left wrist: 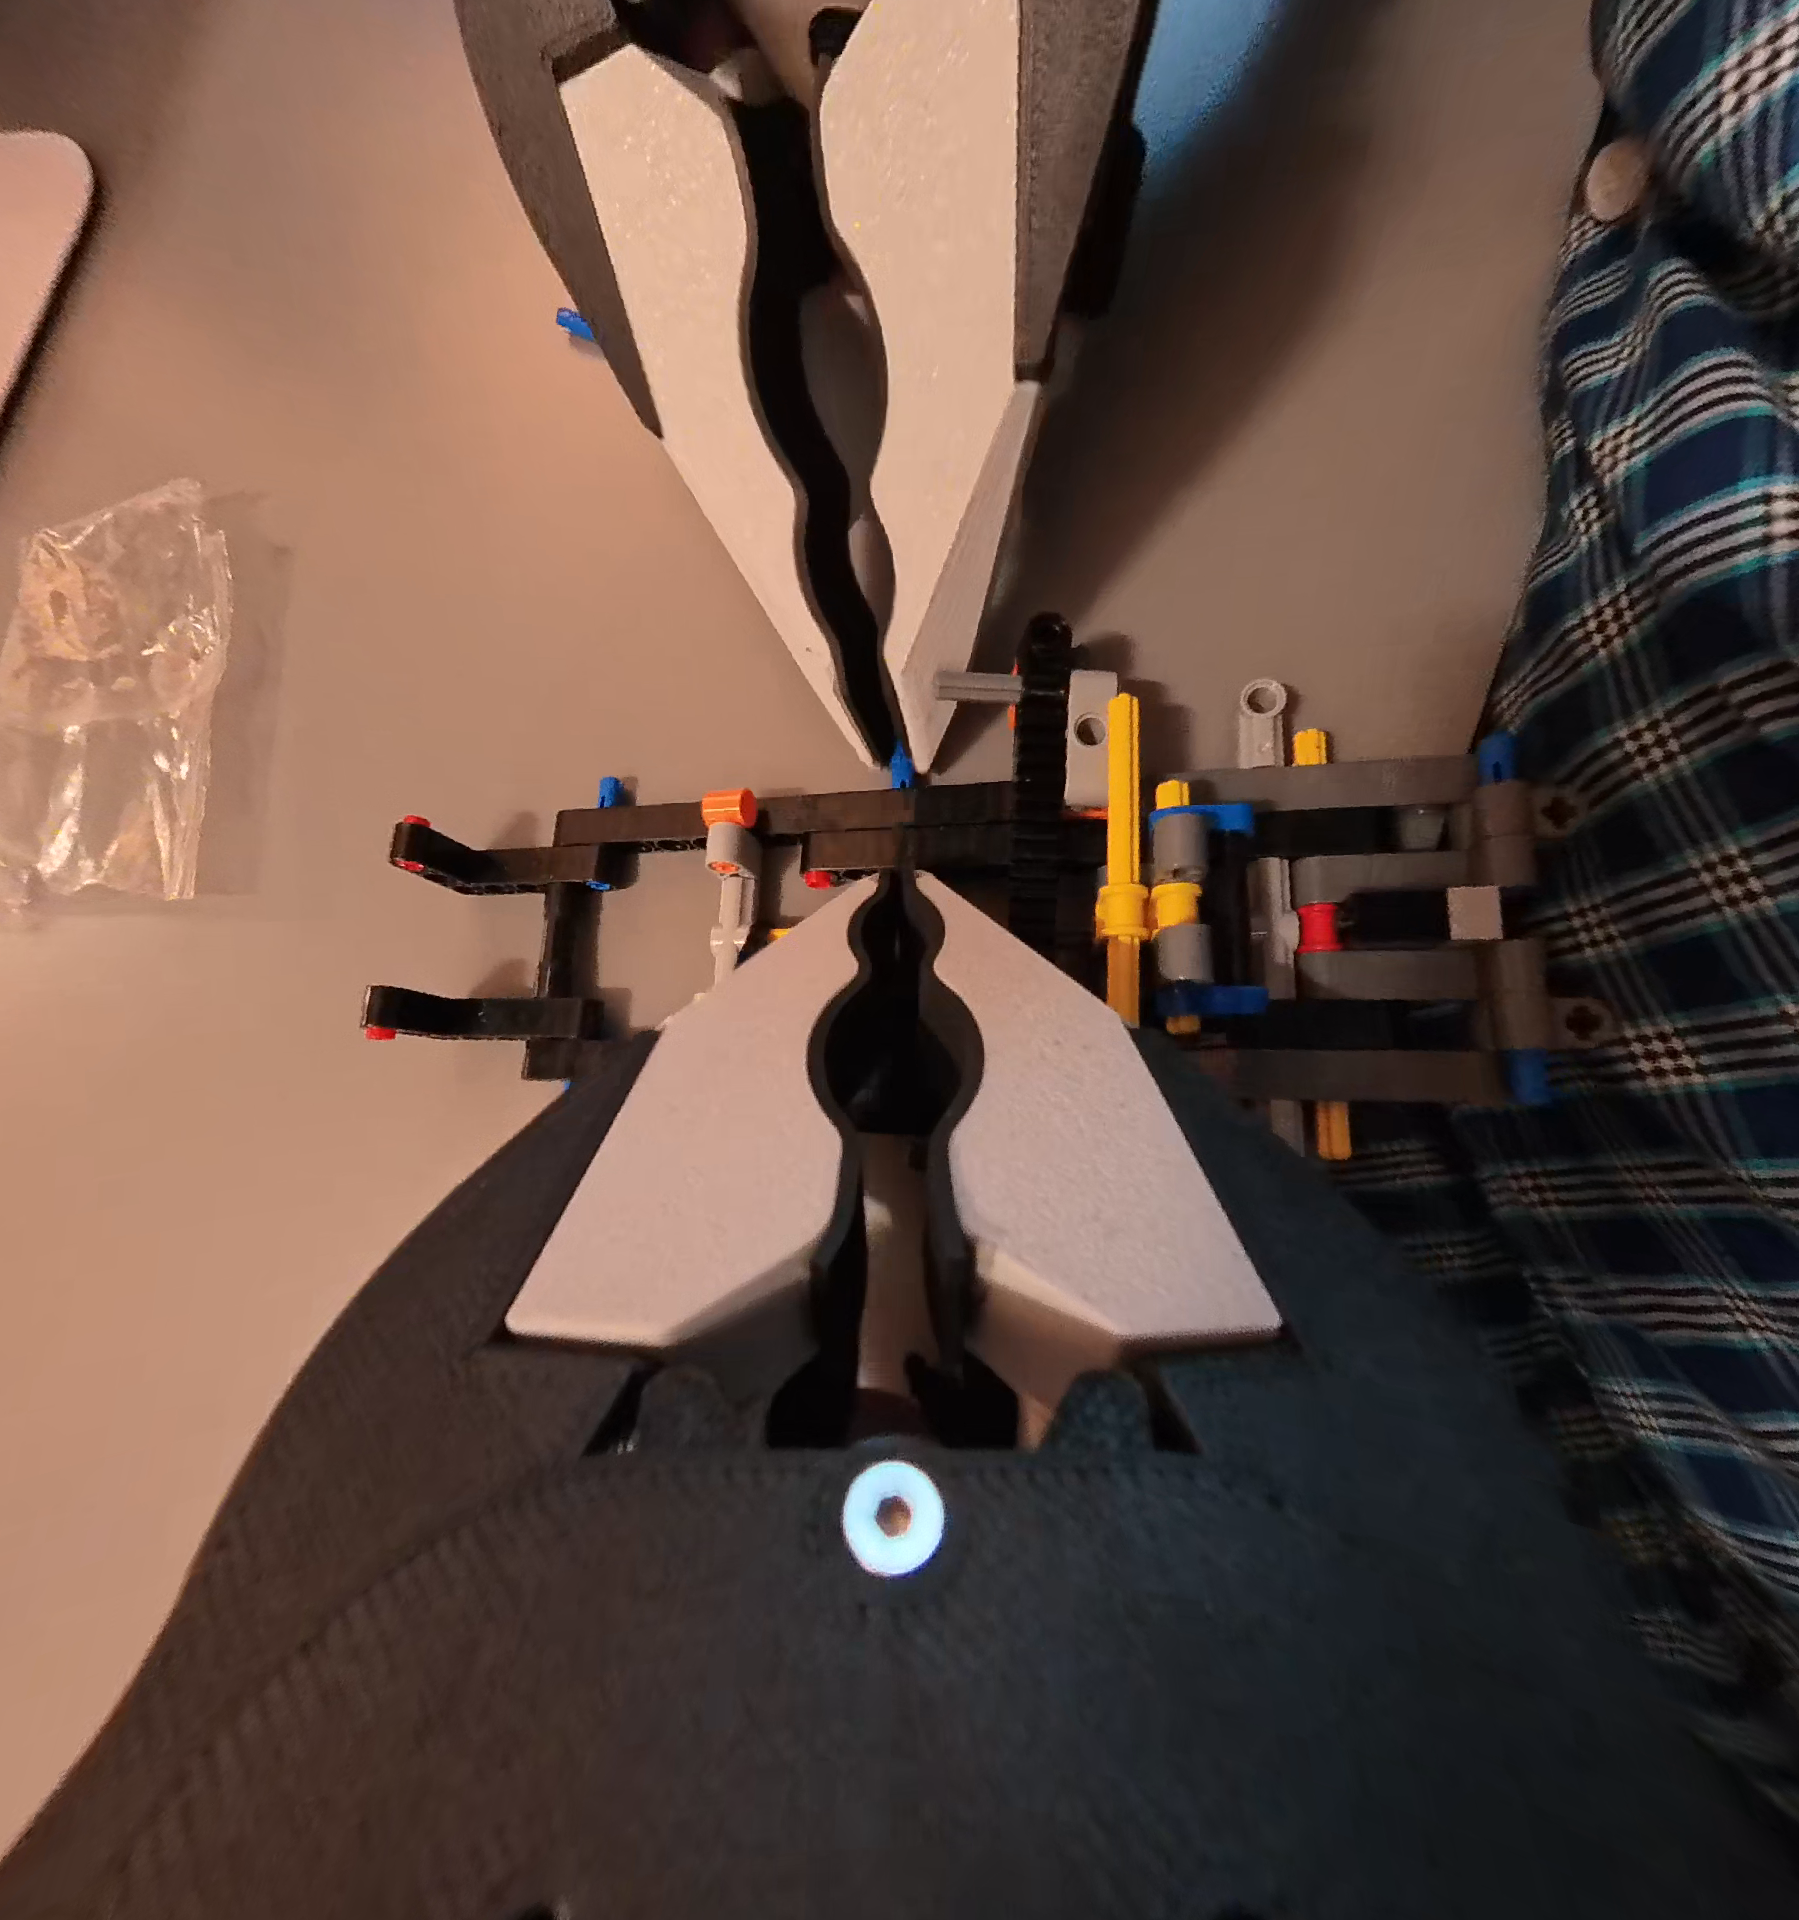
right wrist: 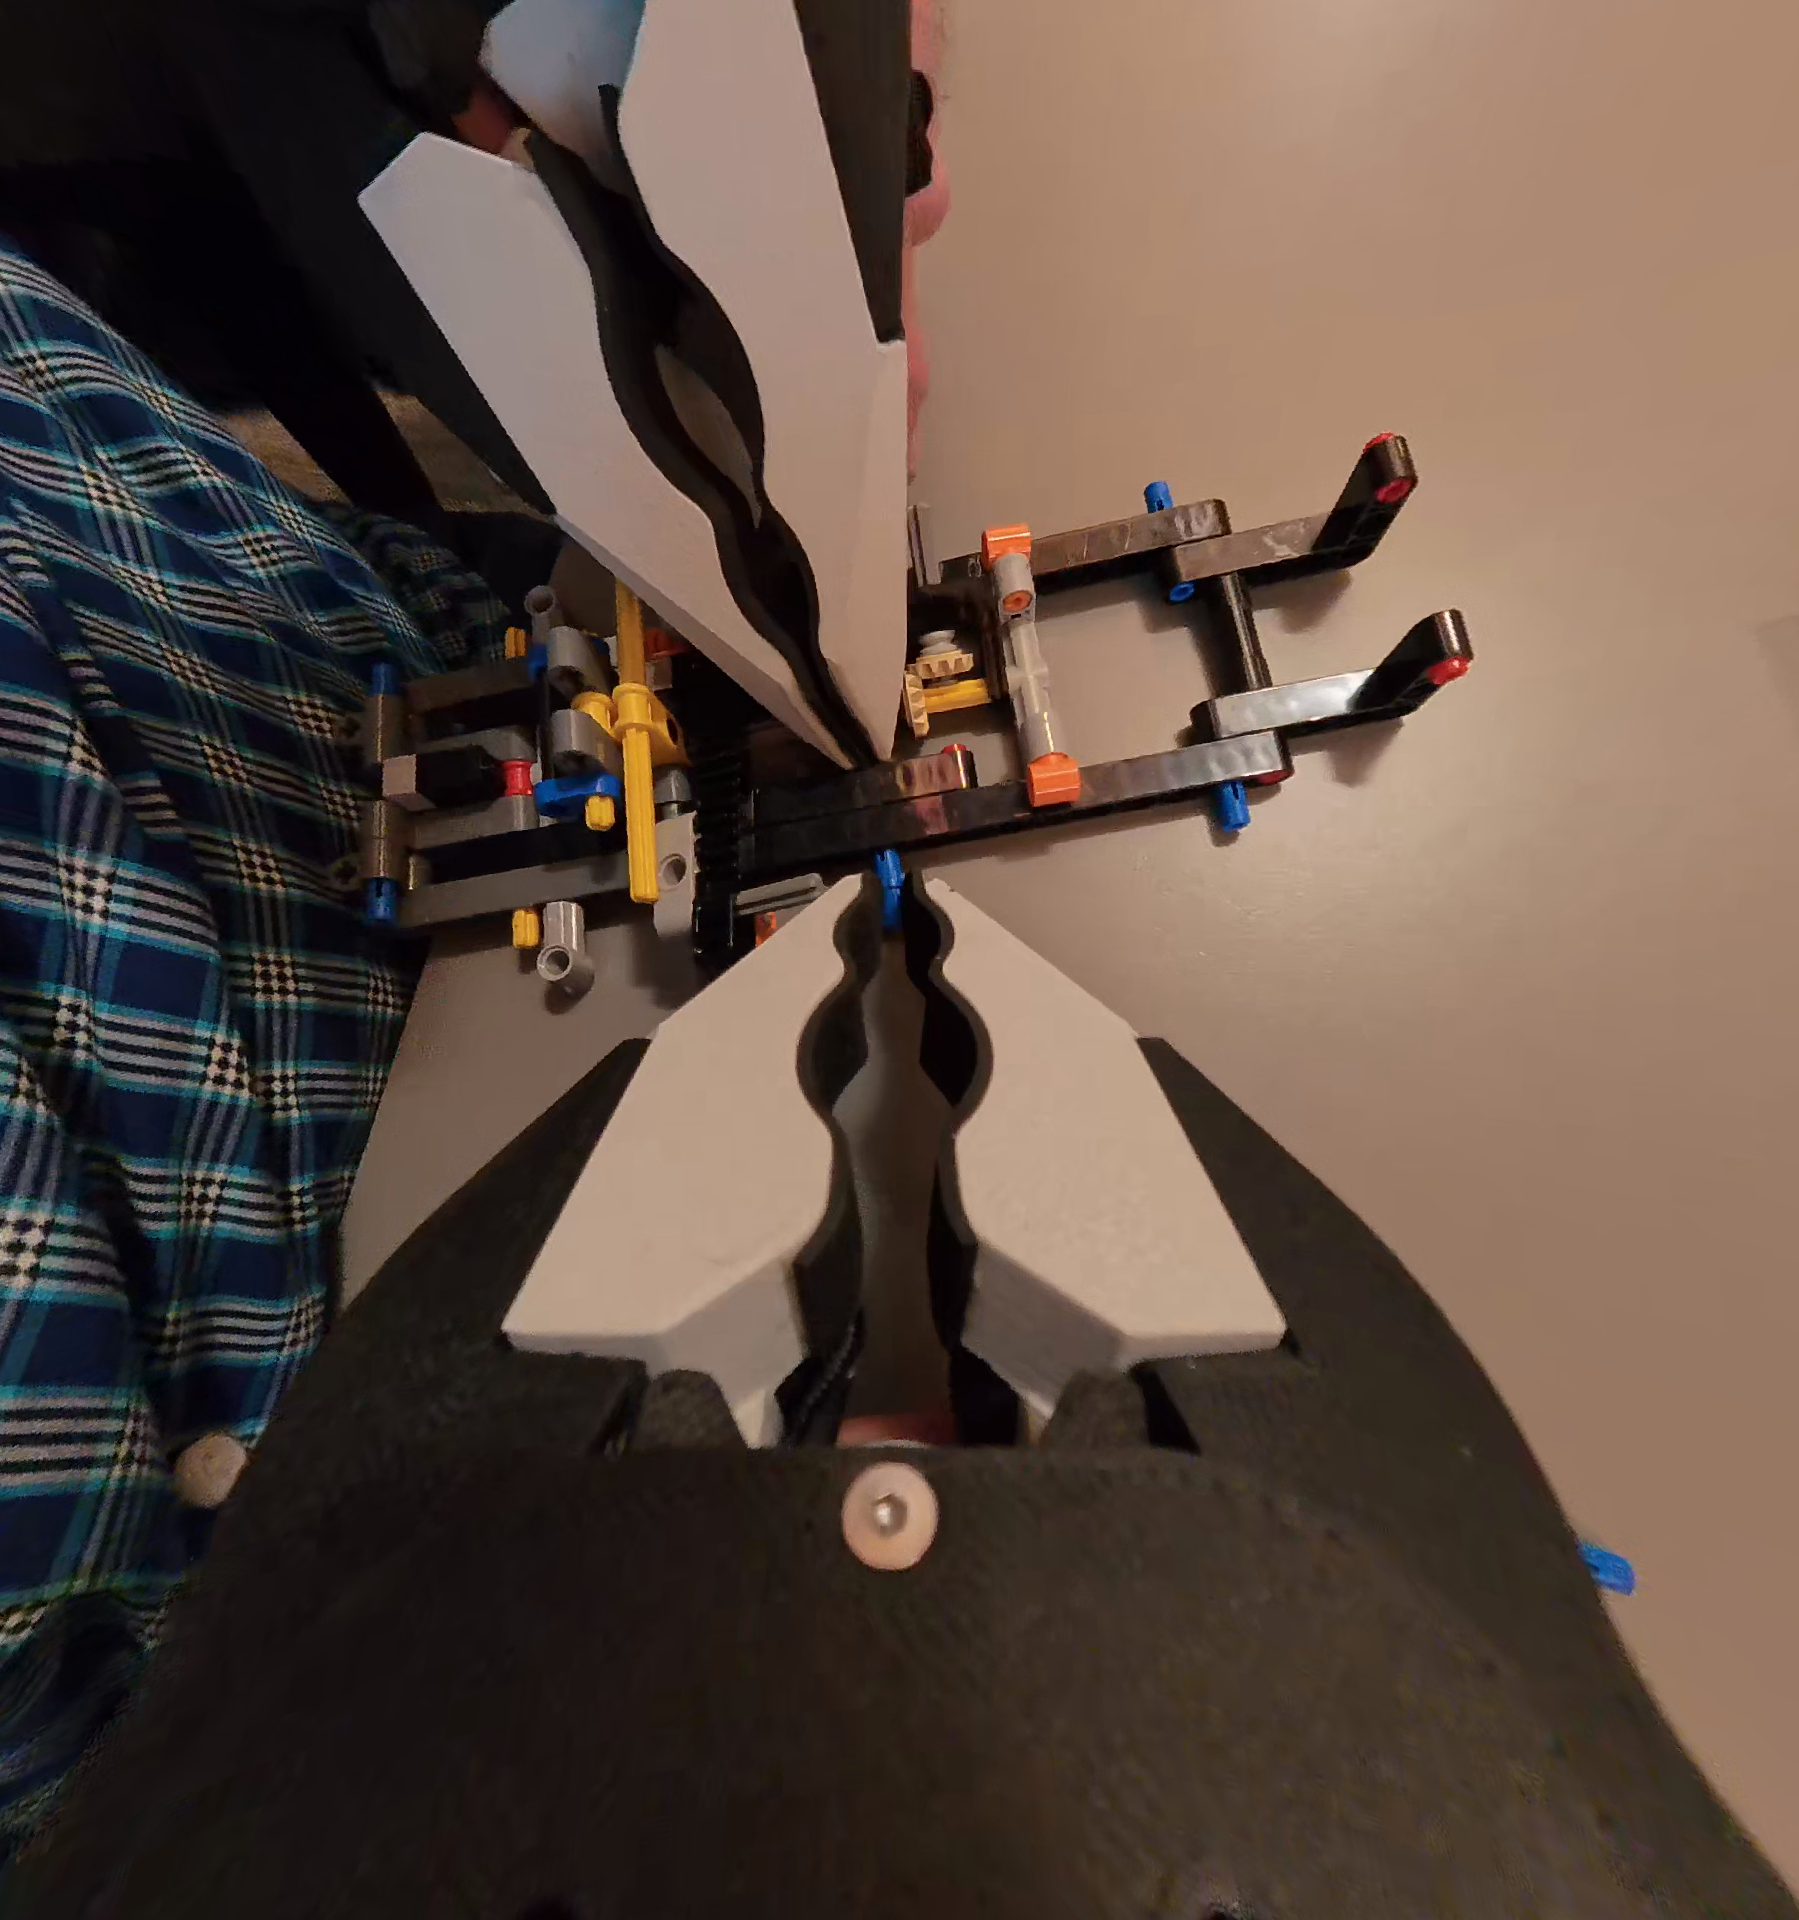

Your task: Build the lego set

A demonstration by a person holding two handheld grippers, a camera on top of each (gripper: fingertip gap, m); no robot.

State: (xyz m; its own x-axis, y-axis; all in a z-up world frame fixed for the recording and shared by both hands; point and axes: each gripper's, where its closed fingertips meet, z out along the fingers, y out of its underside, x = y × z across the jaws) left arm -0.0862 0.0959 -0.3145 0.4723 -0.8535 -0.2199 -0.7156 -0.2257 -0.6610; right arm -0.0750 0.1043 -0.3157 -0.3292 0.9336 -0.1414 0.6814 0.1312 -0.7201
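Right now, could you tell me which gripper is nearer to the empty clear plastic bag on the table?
Left. The left gripper is shut on the Lego model's black beam, nearer the plastic bag; the right gripper holds a blue pin from the far side.

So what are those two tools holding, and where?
The right tool pinches a small blue pin by its outer end; the left tool grips the black beam of the model.

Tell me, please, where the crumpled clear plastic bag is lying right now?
In the left wrist view, the crumpled clear plastic bag lies on the beige table at far left, apart from the black Lego frame, beyond its two red-tipped arms.
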